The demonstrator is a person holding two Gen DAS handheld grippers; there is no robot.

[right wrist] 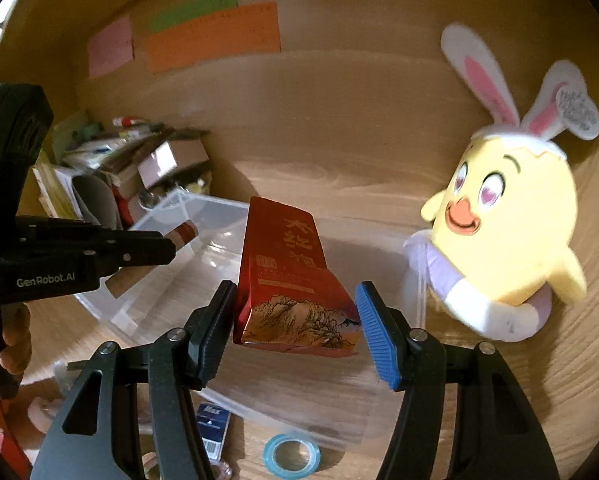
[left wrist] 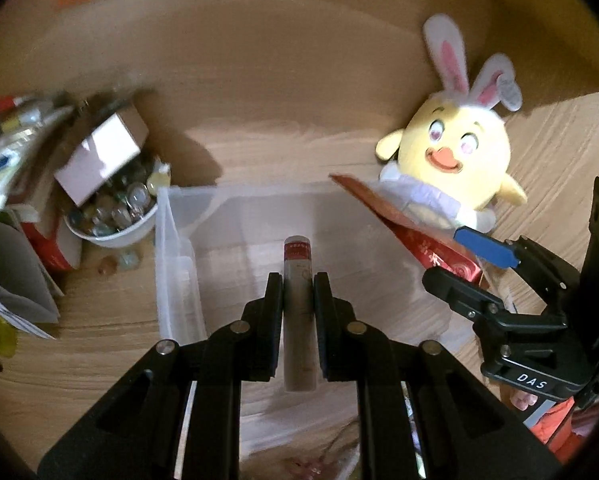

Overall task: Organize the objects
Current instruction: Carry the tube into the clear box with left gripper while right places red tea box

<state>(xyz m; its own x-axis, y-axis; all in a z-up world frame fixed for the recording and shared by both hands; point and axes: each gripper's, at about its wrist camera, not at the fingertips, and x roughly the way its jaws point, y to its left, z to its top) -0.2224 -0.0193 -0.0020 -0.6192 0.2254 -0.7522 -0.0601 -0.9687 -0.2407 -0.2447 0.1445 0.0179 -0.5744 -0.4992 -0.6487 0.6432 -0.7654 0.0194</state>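
Observation:
My left gripper (left wrist: 298,280) is shut on a slim beige tube with a red band (left wrist: 297,276) and holds it over the clear plastic bin (left wrist: 175,248). It also shows in the right wrist view (right wrist: 167,250), with the tube (right wrist: 179,234) in its jaws. My right gripper (right wrist: 295,300) is shut on a red tea packet with a mountain picture (right wrist: 287,276), above the bin (right wrist: 167,212). In the left wrist view the right gripper (left wrist: 459,256) holds the packet (left wrist: 411,236) at the bin's right side.
A yellow chick plush with rabbit ears (right wrist: 507,228) lies right of the bin. A white bowl of glass marbles (left wrist: 115,212), a small cardboard box (left wrist: 103,156) and stacked papers (left wrist: 3,160) crowd the left. A blue tape roll (right wrist: 291,454) and a blue pack (right wrist: 213,424) lie in front.

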